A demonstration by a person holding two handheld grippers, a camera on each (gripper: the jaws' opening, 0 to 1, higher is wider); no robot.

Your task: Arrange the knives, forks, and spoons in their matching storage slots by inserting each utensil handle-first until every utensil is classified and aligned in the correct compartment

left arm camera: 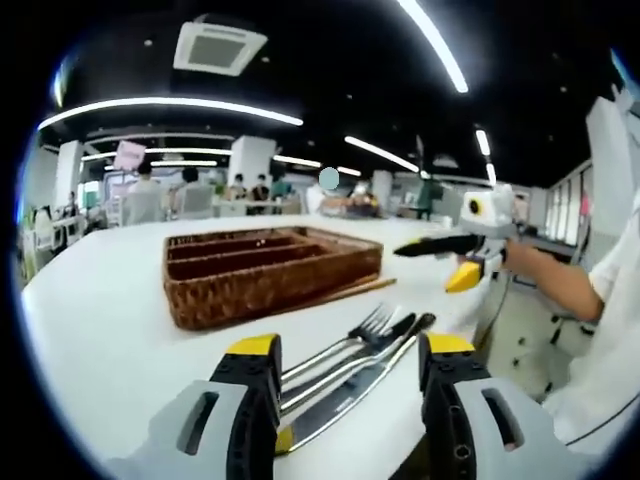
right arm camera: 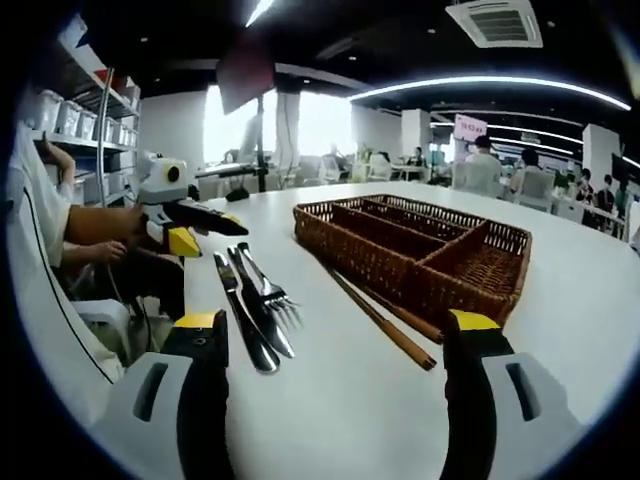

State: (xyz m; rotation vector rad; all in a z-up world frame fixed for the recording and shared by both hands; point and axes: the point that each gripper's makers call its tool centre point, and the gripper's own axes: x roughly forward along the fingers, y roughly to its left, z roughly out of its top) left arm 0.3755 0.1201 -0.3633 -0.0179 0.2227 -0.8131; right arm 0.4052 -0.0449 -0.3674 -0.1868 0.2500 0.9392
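The cutlery is seen lying as a tight cluster on the white table (left arm camera: 100, 330), just beside the wicker tray (left arm camera: 270, 270) but outside it: a fork (left arm camera: 350, 340), a knife (left arm camera: 355, 385) and at least one more dark-handled piece, overlapping w/ each other; in the right gripper view the same cluster (right arm camera: 255, 300) is seen between the person's side and the tray (right arm camera: 420, 245). All tray compartments appear unfilled, so the sorting is judged barely begun. A pair of brown chopsticks (right arm camera: 385, 315) is laid along the tray's near wall. The left gripper (left arm camera: 350, 400) is held spread wide, approx. straddling the utensil ends, nothing pinched; the right gripper (right arm camera: 335, 380) is likewise spread, w/ bare table between its jaws. The utensils are judged stiff, thin, fairly light and slick metal, lying flat, so a pinch across the narrow neck or handle edge is prob. best, one piece at a time, as overlapping pieces may be dragged along. The tabletop is smooth and glossy, so sliding is likely. The room is a large open office w/ strip lights, a ceiling vent, seated people at far desks and shelving w/ bins.
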